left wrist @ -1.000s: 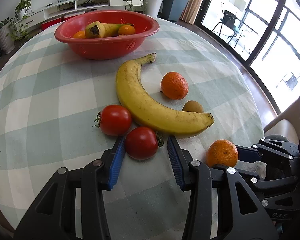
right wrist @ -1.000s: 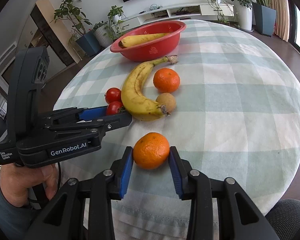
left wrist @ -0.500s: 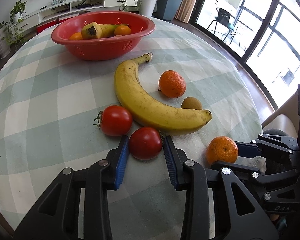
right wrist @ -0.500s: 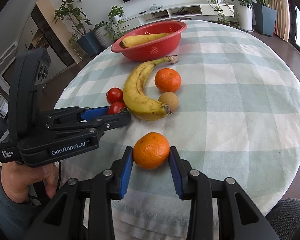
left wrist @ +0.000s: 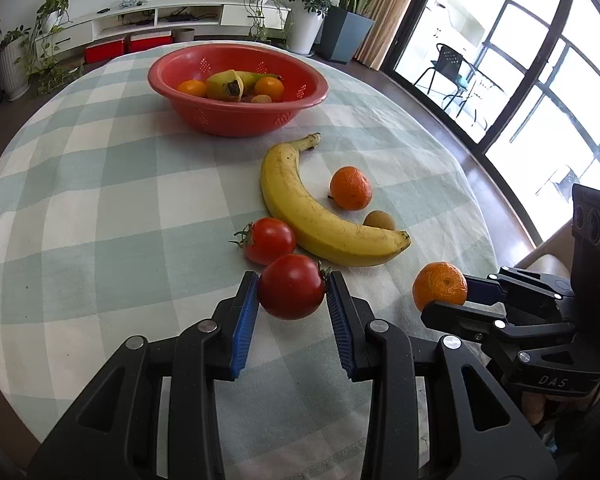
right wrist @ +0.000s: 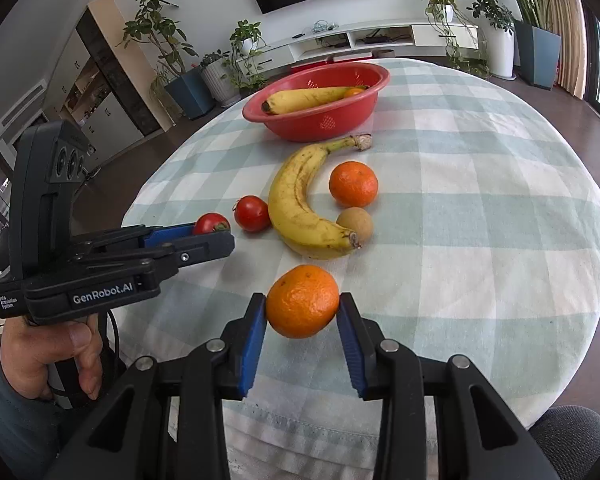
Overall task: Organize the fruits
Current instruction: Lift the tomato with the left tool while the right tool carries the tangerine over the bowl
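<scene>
Gripping both at once: left gripper [left wrist: 292,300] fingers clamped on a tomato [left wrist: 291,292], soft, bruises easily, so hold its widest part lightly; right gripper [right wrist: 302,312] fingers pinch a mandarin [right wrist: 302,301], firmer. Both near table [left wrist: 100,208] edge, red bowl [left wrist: 236,116] beyond w/ fruit inside.

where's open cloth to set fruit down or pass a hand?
Free: the checked tablecloth left of the banana and tomato, and the wide stretch right of the mandarin to the table edge. Crowded: the cluster of banana, tomato, mandarin and small brown fruit before the red bowl.
</scene>
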Demonstrator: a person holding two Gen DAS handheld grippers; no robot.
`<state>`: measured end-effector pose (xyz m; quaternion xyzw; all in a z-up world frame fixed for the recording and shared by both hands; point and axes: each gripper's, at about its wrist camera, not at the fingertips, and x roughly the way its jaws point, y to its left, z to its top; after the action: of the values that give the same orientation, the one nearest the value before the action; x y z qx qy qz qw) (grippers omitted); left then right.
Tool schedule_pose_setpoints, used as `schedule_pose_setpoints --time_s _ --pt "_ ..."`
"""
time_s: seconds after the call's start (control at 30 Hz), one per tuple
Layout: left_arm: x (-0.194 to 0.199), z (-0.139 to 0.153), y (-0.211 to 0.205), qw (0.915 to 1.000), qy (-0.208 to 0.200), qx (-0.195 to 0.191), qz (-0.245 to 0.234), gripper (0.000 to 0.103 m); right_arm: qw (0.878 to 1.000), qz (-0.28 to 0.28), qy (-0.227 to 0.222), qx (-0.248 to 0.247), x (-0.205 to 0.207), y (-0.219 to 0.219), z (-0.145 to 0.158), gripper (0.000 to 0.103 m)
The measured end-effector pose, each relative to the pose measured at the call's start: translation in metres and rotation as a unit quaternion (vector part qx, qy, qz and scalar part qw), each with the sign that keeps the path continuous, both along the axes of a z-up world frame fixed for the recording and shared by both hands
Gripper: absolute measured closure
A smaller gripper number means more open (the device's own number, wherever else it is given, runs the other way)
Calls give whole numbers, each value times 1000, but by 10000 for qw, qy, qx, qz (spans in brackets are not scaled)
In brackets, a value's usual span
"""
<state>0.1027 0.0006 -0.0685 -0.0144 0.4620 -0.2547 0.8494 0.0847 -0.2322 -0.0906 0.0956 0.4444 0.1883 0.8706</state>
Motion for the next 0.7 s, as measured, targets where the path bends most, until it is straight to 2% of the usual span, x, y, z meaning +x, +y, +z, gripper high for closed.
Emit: schedule_pose_setpoints --time_s 0.13,0.33,0.6,0.7 --pt "2 22 17 9997 -161 -157 104 71 9999 -5 -126 -25 2 -3 11 64" --pt "26 56 39 9987 -413 -205 229 71 9989 -157 -439 -66 19 -22 43 64" --pt "88 103 46 9962 -827 -61 274 71 9924 -247 -1162 -316 70 -36 104 64" --pt "115 112 41 9959 -865 -62 244 71 9911 -168 -1272 -365 97 -31 116 64"
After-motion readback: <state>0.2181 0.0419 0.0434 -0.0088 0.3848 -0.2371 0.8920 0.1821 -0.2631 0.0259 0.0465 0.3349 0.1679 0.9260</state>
